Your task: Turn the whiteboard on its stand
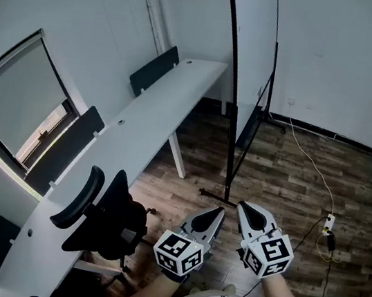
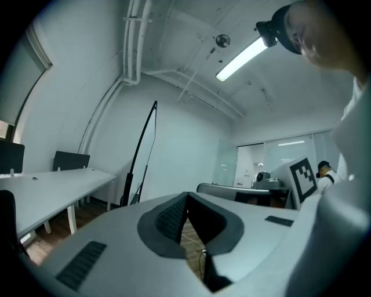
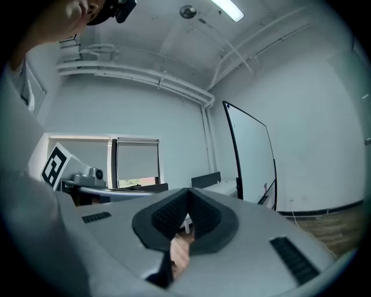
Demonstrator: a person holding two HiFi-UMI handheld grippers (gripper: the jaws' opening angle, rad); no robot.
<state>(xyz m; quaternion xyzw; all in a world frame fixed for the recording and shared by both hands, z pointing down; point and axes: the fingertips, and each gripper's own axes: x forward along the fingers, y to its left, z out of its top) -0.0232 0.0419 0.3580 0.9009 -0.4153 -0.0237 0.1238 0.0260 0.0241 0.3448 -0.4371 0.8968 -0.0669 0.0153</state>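
**Whiteboard** [image 1: 252, 43]: stands upright on the wooden floor [image 1: 285, 188], ahead of you and well apart from both grippers. Its frame is dark and its face plain white, with nothing written on it that can be read. It stands just off the far end of the counter [image 1: 139, 137].
- In your left gripper view it shows nearly edge-on [image 2: 142, 151].
- In your right gripper view its white face shows [image 3: 252, 156].

**Stand foot** [image 1: 223, 198]: a dark bar on the floor, just ahead of your jaw tips in the head view.

**Left gripper** [image 1: 220, 213]: you hold it low, pointing at the board. Its own view shows the jaws [image 2: 186, 194] clenched together, tips meeting, with nothing between them.

**Right gripper** [image 1: 241, 205]: close beside the left. Its jaws [image 3: 188, 191] are likewise closed tip to tip on nothing.

**Marker cubes**: one on the left gripper [image 1: 178, 253] and one on the right [image 1: 271, 254]. They carry black-and-white square patterns, the only print in view.

**Counter**: long and white, running along the wall at your left. Dark panels [image 1: 154, 69] stand along its far edge.

**Office chair** [image 1: 102, 215]: black, close at your left.

**Window** [image 1: 19, 97]: has a grey blind.

**Power strip** [image 1: 329, 221]: white, lying on the floor at your right. A cable trails from it toward the wall.
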